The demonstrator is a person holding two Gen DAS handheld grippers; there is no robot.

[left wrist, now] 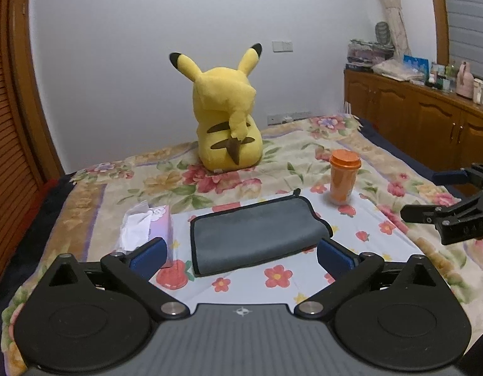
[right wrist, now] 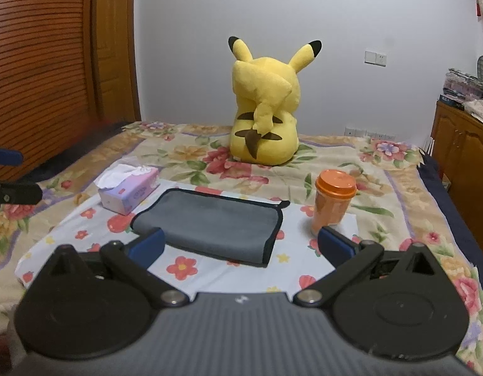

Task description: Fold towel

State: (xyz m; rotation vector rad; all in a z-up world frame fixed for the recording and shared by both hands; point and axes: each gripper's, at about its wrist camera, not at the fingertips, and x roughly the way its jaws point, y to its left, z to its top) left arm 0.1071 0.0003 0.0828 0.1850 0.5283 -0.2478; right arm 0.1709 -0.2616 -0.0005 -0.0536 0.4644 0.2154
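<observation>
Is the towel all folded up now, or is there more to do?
The gray towel already lies folded over on the flowery sheet, so one fold looks done. Nothing is in hand: left gripper and right gripper are both open, off it. Maybe another fold is left.

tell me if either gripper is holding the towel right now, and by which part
Nothing is held. The left gripper and right gripper are both open and short of the folded grey towel, which lies flat on the bed.

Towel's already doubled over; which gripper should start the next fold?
Probably the left gripper: its open jaws frame the grey towel, near edge just ahead. The right gripper sits offset toward the orange cup.
</observation>
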